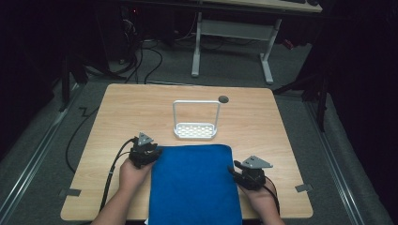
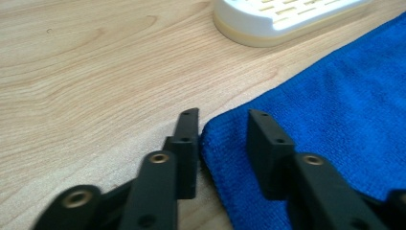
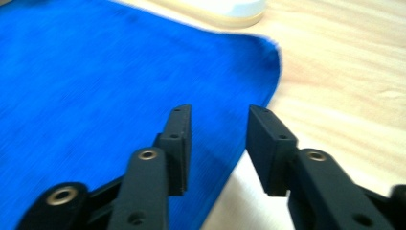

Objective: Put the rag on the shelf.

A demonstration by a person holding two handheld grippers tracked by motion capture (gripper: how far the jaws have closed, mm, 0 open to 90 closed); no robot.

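Observation:
A blue towel (image 1: pixel 195 183) lies flat on the near half of the wooden table (image 1: pixel 131 108), its near end hanging over the front edge. My left gripper (image 1: pixel 151 152) sits at the towel's far left corner. In the left gripper view the jaws (image 2: pixel 222 117) stand apart, and that corner of the towel (image 2: pixel 335 110) lies between them, untouched by the pads. My right gripper (image 1: pixel 237 168) rests at the towel's right edge. The right gripper view shows it (image 3: pixel 220 112) open too, over the edge of the towel (image 3: pixel 95 72).
A white rack (image 1: pixel 195 130) with a slotted base and a tall wire hoop stands just beyond the towel; its base shows in the left gripper view (image 2: pixel 282 19) and the right gripper view (image 3: pixel 230 12). A small dark round spot (image 1: pixel 223 99) marks the table's far side. Cables trail off left.

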